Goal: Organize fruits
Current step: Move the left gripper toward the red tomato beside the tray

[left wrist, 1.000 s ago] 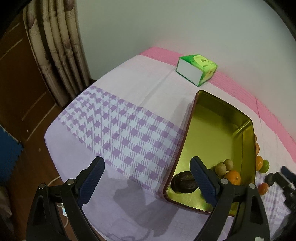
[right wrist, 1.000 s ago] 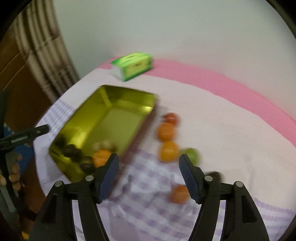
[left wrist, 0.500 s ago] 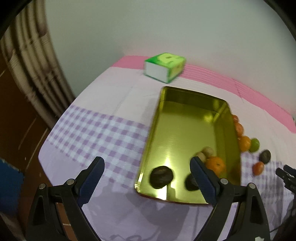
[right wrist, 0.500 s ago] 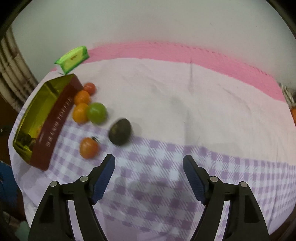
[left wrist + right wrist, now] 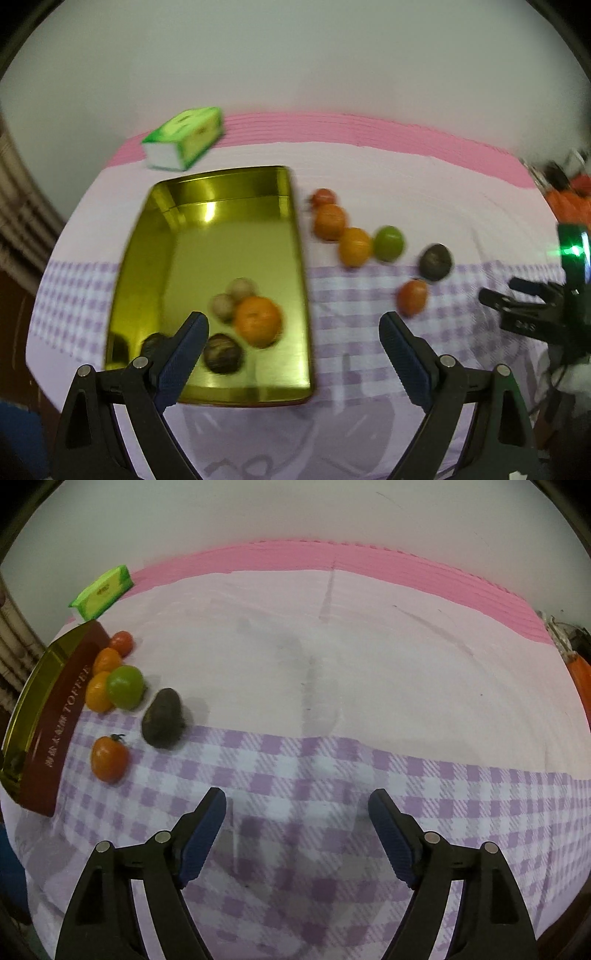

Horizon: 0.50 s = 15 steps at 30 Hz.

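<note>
A gold tin tray lies on the cloth and holds an orange, two pale round fruits and two dark fruits. Right of the tray lie loose fruits: a red tomato, two oranges, a green fruit, a dark avocado and an orange tomato. My left gripper hangs open over the tray's near right edge, empty. My right gripper hovers over bare checked cloth right of the fruits, its jaws opening with nothing between them.
A green tissue box stands behind the tray near the wall. The pink strip of the cloth runs along the back. Orange items sit at the far right edge. Open cloth lies right of the fruits.
The left gripper has swung right, from the cloth left of the tray to over the tray's right side. The right gripper has moved right and down, past the loose fruits, and its jaws stand wider.
</note>
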### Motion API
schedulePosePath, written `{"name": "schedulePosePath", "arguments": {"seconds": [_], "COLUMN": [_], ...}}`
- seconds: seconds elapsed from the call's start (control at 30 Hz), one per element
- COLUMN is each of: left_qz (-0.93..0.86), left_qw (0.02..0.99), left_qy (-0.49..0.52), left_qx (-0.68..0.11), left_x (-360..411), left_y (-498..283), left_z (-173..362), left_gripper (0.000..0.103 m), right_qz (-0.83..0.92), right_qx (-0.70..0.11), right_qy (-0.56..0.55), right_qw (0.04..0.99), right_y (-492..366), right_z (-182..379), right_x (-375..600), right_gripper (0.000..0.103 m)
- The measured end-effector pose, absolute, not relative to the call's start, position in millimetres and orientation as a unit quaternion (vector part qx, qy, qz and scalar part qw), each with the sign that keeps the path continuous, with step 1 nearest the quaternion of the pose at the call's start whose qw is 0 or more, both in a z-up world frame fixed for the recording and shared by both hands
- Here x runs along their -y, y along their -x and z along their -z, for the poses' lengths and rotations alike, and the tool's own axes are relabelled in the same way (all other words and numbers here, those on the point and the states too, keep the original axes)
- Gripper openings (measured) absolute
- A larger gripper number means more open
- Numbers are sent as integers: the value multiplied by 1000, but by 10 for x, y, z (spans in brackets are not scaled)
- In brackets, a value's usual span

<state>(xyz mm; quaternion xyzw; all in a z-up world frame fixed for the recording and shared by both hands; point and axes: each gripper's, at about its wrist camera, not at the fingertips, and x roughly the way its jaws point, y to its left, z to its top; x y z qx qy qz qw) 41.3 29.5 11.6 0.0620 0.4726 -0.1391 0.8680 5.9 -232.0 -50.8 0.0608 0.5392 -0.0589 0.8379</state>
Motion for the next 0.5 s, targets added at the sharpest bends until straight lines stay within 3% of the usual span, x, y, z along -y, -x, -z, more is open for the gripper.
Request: {"name": "schedulePosePath", "arguments": {"seconds": [0.23, 0.5], "left_qz": [170, 204], "left_qw": [855, 837], "left_qy": [-71, -86], "left_qx": [-485, -501], "left_x": [49, 394], "left_y": [-440, -508], "left_z": [24, 180], "left_gripper": [91, 83], "right_qz": [61, 58], "right_qx": [-541, -548], "right_qy": [-52, -39], "right_qw": [837, 834], "right_y": [-51, -95], "right_z": [552, 601], "right_x": [2369, 2331], "right_gripper": [83, 96]}}
